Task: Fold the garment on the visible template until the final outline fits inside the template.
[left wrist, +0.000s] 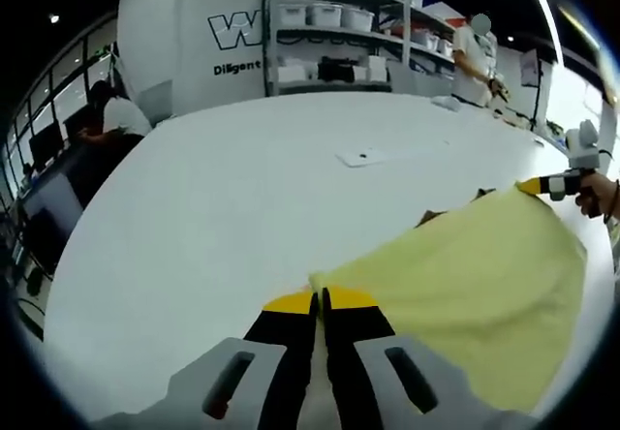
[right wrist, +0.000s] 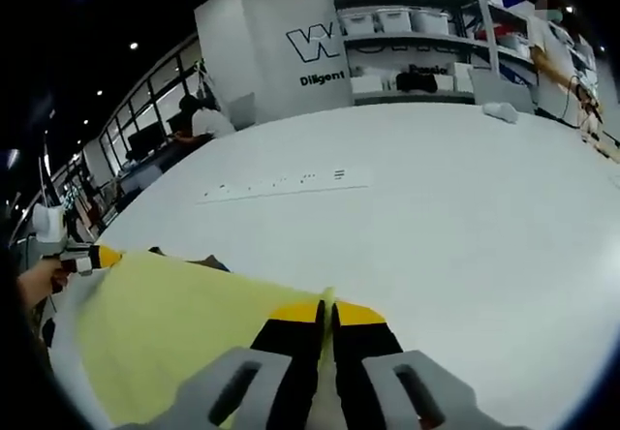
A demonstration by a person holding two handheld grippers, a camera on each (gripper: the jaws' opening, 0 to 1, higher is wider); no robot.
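A pale yellow garment (left wrist: pixel 465 285) lies stretched between both grippers over the white table (left wrist: pixel 223 217). In the left gripper view my left gripper (left wrist: pixel 320 301) is shut on its near corner. At the far right of that view the right gripper (left wrist: pixel 533 187), held by a hand, pinches another corner. The right gripper view has my right gripper (right wrist: pixel 326 311) shut on a corner of the garment (right wrist: pixel 184 328), and the left gripper (right wrist: pixel 109 255) clamps the far left corner. A dark brown edge (left wrist: pixel 433 217) peeks out past the cloth's far side; what it is cannot be told.
A flat white sheet (left wrist: pixel 363 156) lies on the table beyond the garment, and a long thin strip (right wrist: pixel 286 186) lies further back. Shelves with bins (left wrist: pixel 329 43) stand behind. One person (left wrist: pixel 475 57) stands at the back right, another (left wrist: pixel 116 120) sits at the left.
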